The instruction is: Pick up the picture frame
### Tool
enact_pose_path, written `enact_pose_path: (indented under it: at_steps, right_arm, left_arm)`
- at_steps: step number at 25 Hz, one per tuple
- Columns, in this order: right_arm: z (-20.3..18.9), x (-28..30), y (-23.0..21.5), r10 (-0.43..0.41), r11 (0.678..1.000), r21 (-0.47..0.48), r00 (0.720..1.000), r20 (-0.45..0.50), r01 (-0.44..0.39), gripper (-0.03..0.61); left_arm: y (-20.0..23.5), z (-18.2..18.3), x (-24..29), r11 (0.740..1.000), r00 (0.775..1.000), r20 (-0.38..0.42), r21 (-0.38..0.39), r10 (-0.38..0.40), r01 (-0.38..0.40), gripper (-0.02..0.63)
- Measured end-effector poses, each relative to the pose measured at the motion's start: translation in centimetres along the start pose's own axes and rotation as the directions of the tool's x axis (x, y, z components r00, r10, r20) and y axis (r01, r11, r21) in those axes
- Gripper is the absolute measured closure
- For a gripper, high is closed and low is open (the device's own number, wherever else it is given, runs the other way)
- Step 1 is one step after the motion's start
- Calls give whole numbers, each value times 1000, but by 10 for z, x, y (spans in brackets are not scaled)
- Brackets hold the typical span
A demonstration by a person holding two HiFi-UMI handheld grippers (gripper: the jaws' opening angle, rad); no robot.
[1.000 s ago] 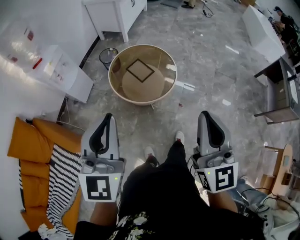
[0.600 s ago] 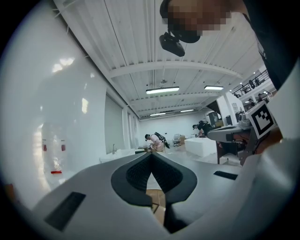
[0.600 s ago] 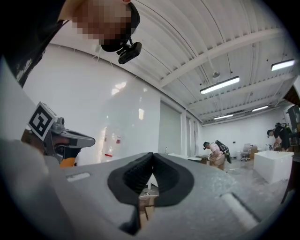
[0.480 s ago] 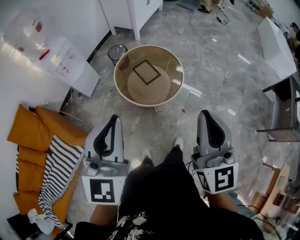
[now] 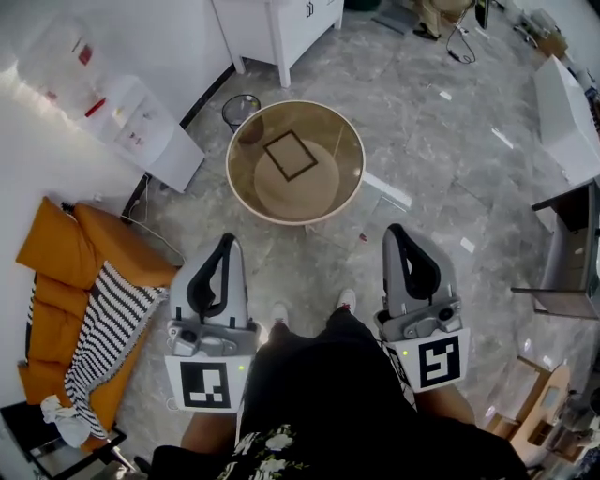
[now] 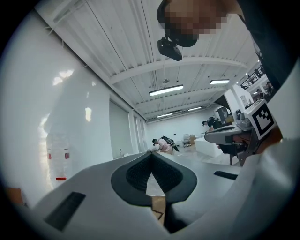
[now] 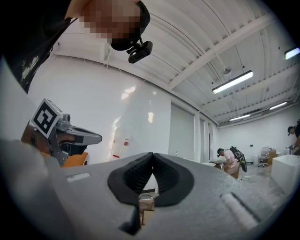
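A dark square picture frame [image 5: 291, 155] lies flat on a round glass-topped table [image 5: 246, 192] ahead of me in the head view. My left gripper [image 5: 225, 246] and right gripper [image 5: 394, 234] are held level at waist height, well short of the table, one on each side of my legs. Both are shut with nothing between the jaws. In the left gripper view the shut tips [image 6: 151, 155] point across the room, with a bit of the table and frame [image 6: 158, 210] seen through the gap below. In the right gripper view the tips [image 7: 151, 156] meet, and the table [image 7: 146, 202] shows below them.
A wire waste bin [image 5: 242, 110] stands just beyond the table. White cabinets [image 5: 281, 23] are at the back, a white box [image 5: 141, 127] by the left wall, an orange sofa with a striped cloth [image 5: 89, 328] at the left, desks [image 5: 572, 112] at the right. The floor is grey marble.
The table and frame have shifted in the head view and now lie more centrally ahead as I walk forward. Both grippers stay shut and keep their places beside my legs.
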State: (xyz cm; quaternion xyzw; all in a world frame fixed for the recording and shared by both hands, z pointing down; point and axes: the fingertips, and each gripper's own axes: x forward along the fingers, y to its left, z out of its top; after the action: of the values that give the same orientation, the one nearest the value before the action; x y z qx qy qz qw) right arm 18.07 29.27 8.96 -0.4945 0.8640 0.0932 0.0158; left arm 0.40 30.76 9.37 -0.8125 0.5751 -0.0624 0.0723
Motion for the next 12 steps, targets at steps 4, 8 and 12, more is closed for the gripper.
enact_pose_path:
  at_steps: [4, 8, 12]
  right_arm:
    - [-1, -3, -26, 51, 999, 15, 998, 22, -51, 581]
    - [-10, -12, -54, 79, 997, 22, 997, 1, -79, 581]
    - [-10, -20, -80, 121, 993, 10, 992, 28, -121, 581]
  left_arm:
    - [-26, 7, 16, 999, 999, 0, 6, 32, -32, 603]
    - [-52, 14, 25, 997, 997, -8, 1, 71, -71, 601]
    - [-77, 18, 31, 993, 993, -10, -18, 119, -119, 601]
